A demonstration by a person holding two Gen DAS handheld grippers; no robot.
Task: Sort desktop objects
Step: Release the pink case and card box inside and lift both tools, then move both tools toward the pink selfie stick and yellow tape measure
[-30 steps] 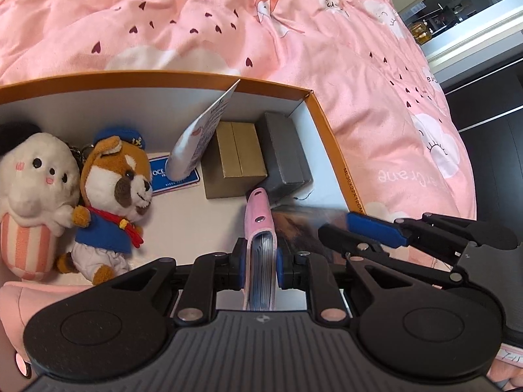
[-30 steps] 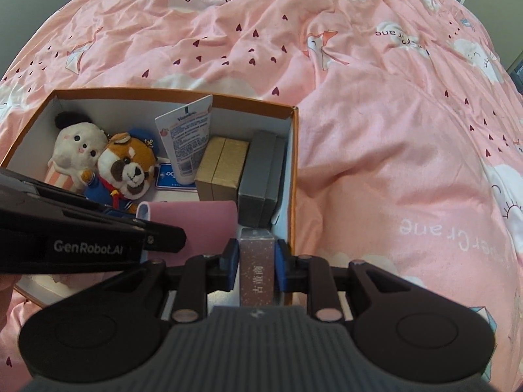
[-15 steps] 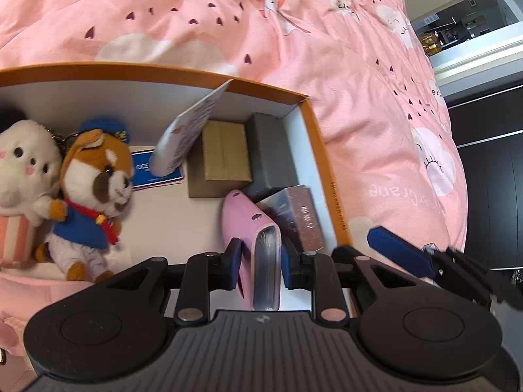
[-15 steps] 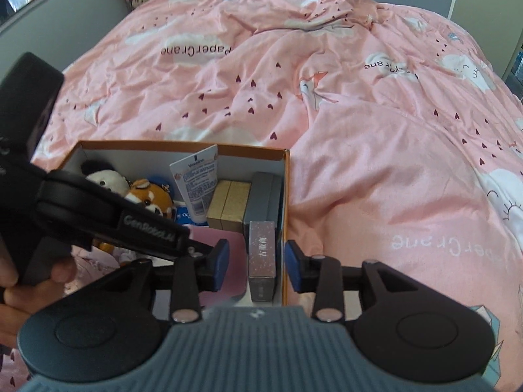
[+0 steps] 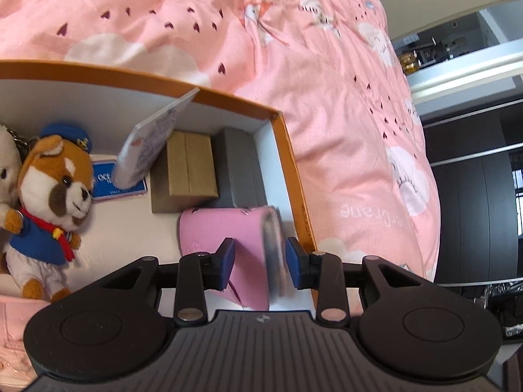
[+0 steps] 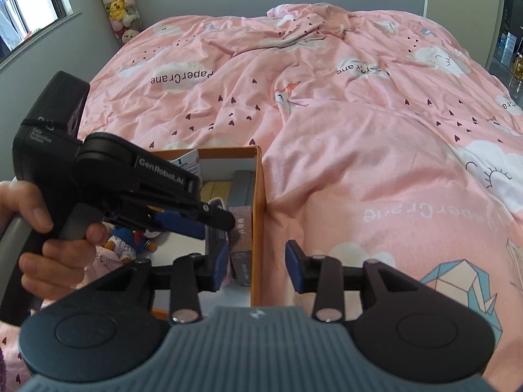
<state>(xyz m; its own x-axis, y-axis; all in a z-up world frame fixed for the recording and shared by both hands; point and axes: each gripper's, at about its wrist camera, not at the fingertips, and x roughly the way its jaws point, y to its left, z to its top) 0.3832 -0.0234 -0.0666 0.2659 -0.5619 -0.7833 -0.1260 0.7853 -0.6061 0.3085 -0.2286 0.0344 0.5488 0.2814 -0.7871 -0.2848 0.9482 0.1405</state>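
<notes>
I take the orange box [image 5: 295, 176] as my landmark. My left gripper [image 5: 260, 258] sits over its near right corner with its jaws opening; the pink wallet [image 5: 225, 232] lies tipped between the pads, not pinched as far as I can judge, its edge leaning toward the box's right wall. The blur on that edge suggests it is settling, so my first worry is that it slides or flops open against the wall instead of lying flat. If I pull the left gripper out at an angle, a pad could catch the wallet and drag it up again. My right gripper [image 6: 256, 268] hovers above the same corner, fingers spread and empty, straddling the box's right wall; the glittery brown box [image 6: 242, 248] stands just inside that wall below it. Dropping that hand would knock the wall or tip the narrow carton. Deeper in the box, the gold carton [image 5: 191, 166], grey case [image 5: 242, 170] and plush fox [image 5: 54, 196] crowd the floor, leaving little room.
</notes>
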